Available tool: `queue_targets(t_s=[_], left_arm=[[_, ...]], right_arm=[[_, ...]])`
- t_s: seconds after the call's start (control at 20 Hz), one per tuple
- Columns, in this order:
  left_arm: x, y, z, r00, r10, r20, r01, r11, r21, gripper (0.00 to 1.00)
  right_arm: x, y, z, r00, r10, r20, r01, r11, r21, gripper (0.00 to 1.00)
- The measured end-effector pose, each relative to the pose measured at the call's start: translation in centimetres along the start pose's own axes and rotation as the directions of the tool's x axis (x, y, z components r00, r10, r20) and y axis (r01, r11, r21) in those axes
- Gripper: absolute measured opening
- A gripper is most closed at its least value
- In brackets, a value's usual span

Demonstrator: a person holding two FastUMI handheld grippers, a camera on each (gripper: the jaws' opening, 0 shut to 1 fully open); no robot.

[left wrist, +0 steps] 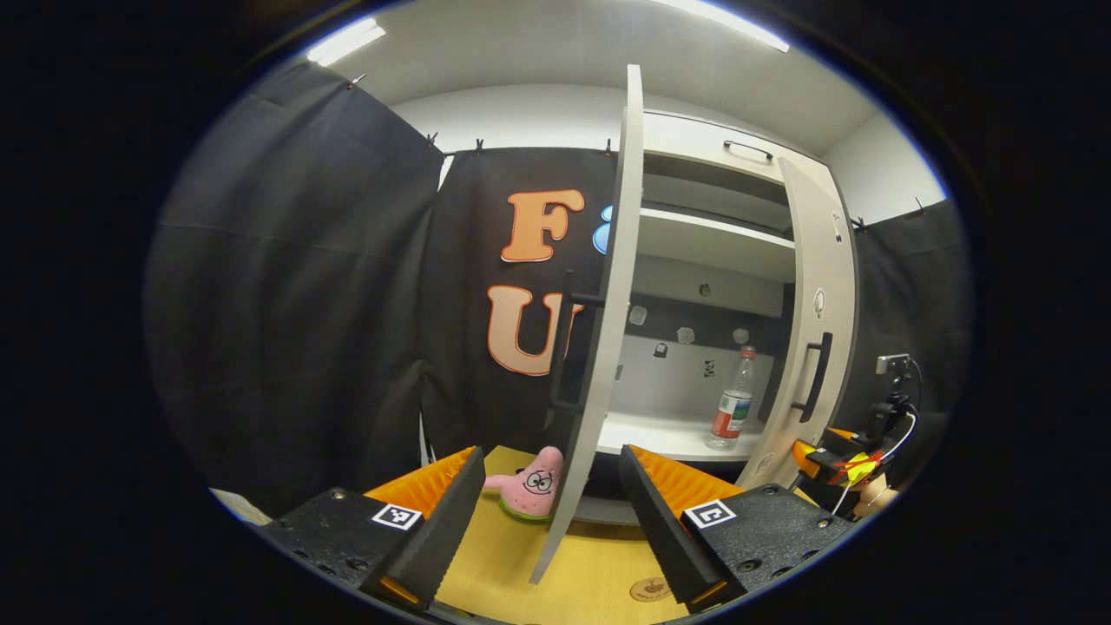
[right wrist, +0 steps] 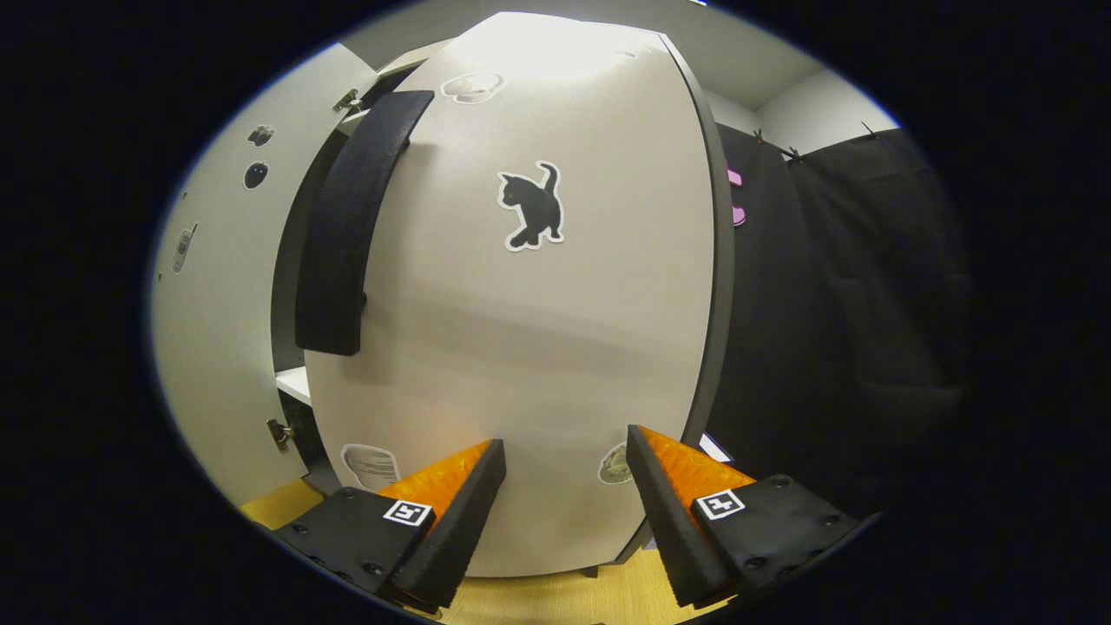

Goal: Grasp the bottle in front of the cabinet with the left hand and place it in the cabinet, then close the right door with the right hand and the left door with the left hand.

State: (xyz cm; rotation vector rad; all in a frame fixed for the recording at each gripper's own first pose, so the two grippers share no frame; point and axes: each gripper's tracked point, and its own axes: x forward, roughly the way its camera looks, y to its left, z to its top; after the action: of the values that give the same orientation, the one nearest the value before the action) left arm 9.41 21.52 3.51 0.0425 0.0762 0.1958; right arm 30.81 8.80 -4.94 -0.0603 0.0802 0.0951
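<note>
Inside cabinet (left wrist: 720, 243): upright bottle (left wrist: 733, 408).

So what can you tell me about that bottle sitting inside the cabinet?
The bottle is a clear plastic one with a red cap and a mostly red label around its lower half. It stands upright on the pale lower shelf of the cabinet, towards the right side, close to the partly open right door. Nothing is gripping it; only the shelf beneath touches it. It looks nearly empty, though that is hard to tell.
</note>
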Motion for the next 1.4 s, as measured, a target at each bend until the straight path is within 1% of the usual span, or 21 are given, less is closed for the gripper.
queue_targets(t_s=[0.3, 0.5, 0.55, 0.6, 0.75, 1.1, 1.15, 1.2, 1.25, 1.4], left_arm=[[2.5, 2.2, -1.9, 0.999, 0.04, -0.036, -0.041, 0.999, -0.024, 0.95], [4.1, 3.7, -3.0, 0.996, 0.068, -0.058, -0.07, 0.997, -0.024, 0.95], [4.3, 3.8, -3.3, 0.996, 0.071, -0.062, -0.073, 0.997, -0.025, 0.93], [4.6, 3.9, -3.7, 0.995, 0.071, -0.065, -0.073, 0.997, -0.027, 0.95], [5.4, 4.1, -3.8, 0.995, 0.08, -0.066, -0.082, 0.996, -0.02, 0.95], [5.7, 4.1, -4.3, 0.994, 0.089, -0.062, -0.09, 0.996, -0.007, 0.95], [5.7, 3.9, -4.3, 0.994, 0.087, -0.063, -0.087, 0.996, -0.007, 0.95], [5.7, 3.8, -4.3, 0.995, 0.082, -0.062, -0.083, 0.996, -0.012, 0.96], [5.7, 3.7, -4.4, 0.995, 0.076, -0.063, -0.077, 0.997, -0.015, 0.94], [5.8, 3.2, -4.5, 0.997, 0.054, -0.061, -0.056, 0.998, -0.031, 0.94]], right_arm=[[-0.2, 0.0, 0.1, 1.0, -0.004, 0.002, 0.004, 1.0, -0.01, 0.95], [-0.3, 0.0, 0.1, 1.0, -0.006, 0.002, 0.006, 1.0, -0.002, 0.95], [-0.3, 0.0, 0.1, 1.0, -0.004, 0.001, 0.004, 1.0, 0.002, 0.95], [-0.3, 0.1, 0.1, 1.0, -0.001, 0.001, 0.001, 1.0, 0.006, 0.95], [-0.2, -0.1, -0.3, 1.0, 0.002, -0.016, -0.002, 1.0, 0.014, 0.95], [-0.6, 0.0, -0.1, 1.0, 0.027, -0.01, -0.027, 0.999, 0.02, 0.95], [-1.0, 0.0, 0.0, 0.999, 0.034, -0.006, -0.034, 0.999, 0.02, 0.95], [-1.4, -0.2, 0.2, 0.999, 0.034, -0.002, -0.034, 0.999, 0.015, 0.95], [-2.1, -0.5, 0.4, 0.999, 0.035, 0.004, -0.035, 0.999, 0.011, 0.95], [-3.8, -1.5, 0.8, 0.999, 0.035, 0.007, -0.035, 0.999, 0.026, 0.95]])
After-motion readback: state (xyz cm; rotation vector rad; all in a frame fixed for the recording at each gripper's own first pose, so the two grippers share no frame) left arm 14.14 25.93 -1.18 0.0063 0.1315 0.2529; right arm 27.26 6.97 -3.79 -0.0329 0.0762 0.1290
